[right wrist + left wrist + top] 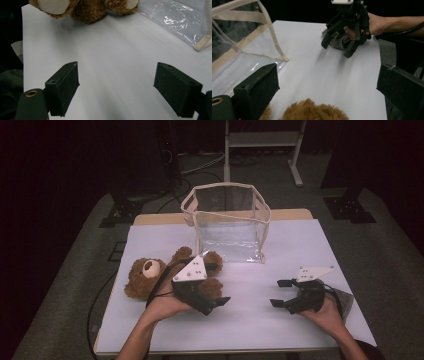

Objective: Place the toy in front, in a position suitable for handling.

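Observation:
A brown teddy bear point(145, 277) lies on its back at the left of the white table point(300, 245). My left gripper point(220, 284) is open, its jaws either side of the bear's leg; brown fur point(312, 111) shows low between the jaws of the left gripper point(329, 85). A clear plastic bag with beige trim point(227, 220) stands open at the back centre. My right gripper point(281, 293) is open over bare table at the right, with nothing between its jaws. In the right gripper view, the right gripper point(120, 85) faces the bear point(87, 10) and the bag's clear sheet point(175, 17).
A grey fuzzy thing point(346, 300) lies under the right hand near the table's right edge, also visible behind the right gripper point(337, 46). The bag's corner point(283, 57) rests on the table. Dark floor with stands and cables surrounds the table.

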`<state>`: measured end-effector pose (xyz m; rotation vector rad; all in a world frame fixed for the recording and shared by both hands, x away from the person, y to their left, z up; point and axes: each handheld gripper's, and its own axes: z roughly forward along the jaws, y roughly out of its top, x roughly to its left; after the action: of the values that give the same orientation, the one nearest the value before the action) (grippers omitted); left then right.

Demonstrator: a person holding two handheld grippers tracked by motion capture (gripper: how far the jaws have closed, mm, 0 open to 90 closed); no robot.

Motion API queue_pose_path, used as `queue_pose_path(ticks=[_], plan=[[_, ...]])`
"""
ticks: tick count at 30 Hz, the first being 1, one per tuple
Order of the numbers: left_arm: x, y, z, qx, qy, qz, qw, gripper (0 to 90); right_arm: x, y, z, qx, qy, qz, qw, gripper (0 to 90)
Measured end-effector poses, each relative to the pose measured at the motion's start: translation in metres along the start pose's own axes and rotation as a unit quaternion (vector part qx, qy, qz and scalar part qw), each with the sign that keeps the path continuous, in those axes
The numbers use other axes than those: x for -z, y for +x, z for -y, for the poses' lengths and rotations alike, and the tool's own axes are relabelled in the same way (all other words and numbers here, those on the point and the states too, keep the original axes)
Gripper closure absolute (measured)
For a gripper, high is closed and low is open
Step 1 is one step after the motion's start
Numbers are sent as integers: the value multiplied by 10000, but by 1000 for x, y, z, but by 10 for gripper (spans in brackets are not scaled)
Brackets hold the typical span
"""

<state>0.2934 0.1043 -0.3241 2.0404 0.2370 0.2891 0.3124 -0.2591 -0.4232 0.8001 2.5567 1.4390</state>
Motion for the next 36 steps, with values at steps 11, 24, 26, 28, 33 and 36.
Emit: queue_pose_path(ticks=[11,24,26,28,33,36], plan=[[31,8,5,-31,106,-305,9995,33,-4,12,-15,201,-120,-171,9996,185],[71,13,10,-60,147,-676,9976,33,-28,36,-60,590,-253,-735,9952,184],[76,14,12,-64,159,-718,9973,33,-34,40,-70,686,-236,-839,9938,184],[80,15,13,-85,167,-757,9970,33,-41,45,-80,744,-236,-946,9924,184],[91,17,16,-74,166,-851,9962,33,-62,54,-101,929,-160,-1170,9886,183],[96,19,19,-53,175,-895,9958,33,-77,59,-109,962,-115,-1288,9869,183]])
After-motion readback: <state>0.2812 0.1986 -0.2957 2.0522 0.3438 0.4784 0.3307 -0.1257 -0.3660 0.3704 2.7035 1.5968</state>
